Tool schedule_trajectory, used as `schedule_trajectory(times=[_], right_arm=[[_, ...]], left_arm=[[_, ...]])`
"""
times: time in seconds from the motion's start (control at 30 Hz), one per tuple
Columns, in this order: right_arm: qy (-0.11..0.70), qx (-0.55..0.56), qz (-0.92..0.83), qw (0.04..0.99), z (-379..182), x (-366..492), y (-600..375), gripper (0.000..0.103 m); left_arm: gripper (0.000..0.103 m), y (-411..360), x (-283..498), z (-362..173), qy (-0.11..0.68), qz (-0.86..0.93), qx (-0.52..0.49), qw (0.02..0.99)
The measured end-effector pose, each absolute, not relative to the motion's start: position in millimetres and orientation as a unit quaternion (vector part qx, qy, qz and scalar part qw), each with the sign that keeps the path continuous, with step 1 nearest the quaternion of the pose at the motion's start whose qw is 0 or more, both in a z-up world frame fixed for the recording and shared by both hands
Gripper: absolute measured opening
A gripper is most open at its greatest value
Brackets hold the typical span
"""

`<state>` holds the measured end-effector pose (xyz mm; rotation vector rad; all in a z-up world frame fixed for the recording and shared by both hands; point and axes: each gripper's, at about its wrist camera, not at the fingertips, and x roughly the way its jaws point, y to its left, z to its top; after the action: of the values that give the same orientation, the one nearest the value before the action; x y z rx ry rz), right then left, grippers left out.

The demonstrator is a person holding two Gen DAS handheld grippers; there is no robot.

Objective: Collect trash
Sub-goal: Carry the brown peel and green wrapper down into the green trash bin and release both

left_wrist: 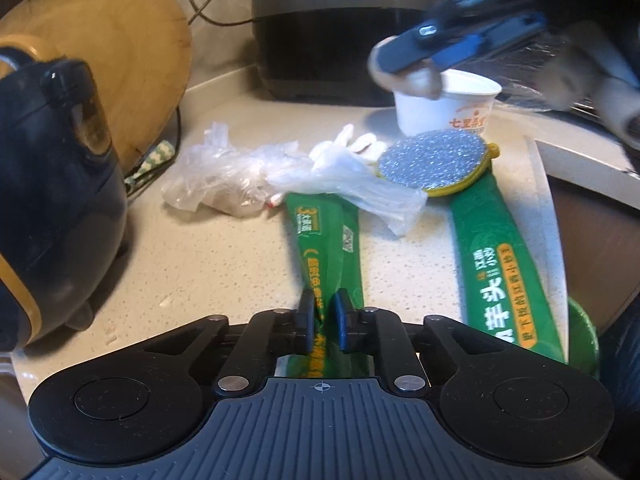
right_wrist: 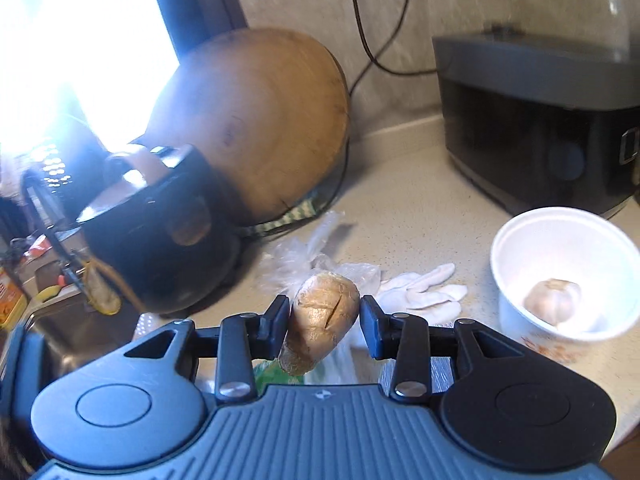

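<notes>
My left gripper (left_wrist: 323, 326) is shut on the near end of a green snack wrapper (left_wrist: 326, 248) that lies along the counter. A second green wrapper (left_wrist: 496, 264) lies to its right, with a round scouring pad (left_wrist: 434, 158) on its far end. Crumpled clear plastic (left_wrist: 224, 176) and a white glove (left_wrist: 352, 146) lie beyond. My right gripper (right_wrist: 324, 312) holds a brown piece of ginger (right_wrist: 320, 316) between its fingers above the counter; in the left wrist view it is blurred at the top right (left_wrist: 420, 60). A white paper cup (right_wrist: 560, 276) with a garlic bulb (right_wrist: 554, 298) stands right.
A round wooden board (right_wrist: 256, 120) leans on the back wall. A dark pot (right_wrist: 160, 232) stands left, a black appliance (right_wrist: 536, 128) at the back right. A sink (right_wrist: 60, 320) is at far left. The counter edge (left_wrist: 548, 216) runs on the right.
</notes>
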<state>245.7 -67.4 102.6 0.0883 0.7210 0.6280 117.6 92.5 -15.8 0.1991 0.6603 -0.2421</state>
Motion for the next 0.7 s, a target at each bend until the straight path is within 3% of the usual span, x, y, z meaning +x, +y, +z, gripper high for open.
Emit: schedule_trajectory(times=[0.4, 0.7], right_arm=[[0.300, 0.068, 0.280, 0.910, 119.1, 168.2, -136.2, 0.038], [0.280, 0.085, 0.170, 0.941, 80.8, 107.3, -236.0, 0.038]], left_arm=[[0.010, 63.6, 79.7, 27.0, 0.255, -0.107, 0.114, 0.954], [0.010, -33.0, 50.9, 50.7, 0.187, -0.208, 0.142, 0.950]])
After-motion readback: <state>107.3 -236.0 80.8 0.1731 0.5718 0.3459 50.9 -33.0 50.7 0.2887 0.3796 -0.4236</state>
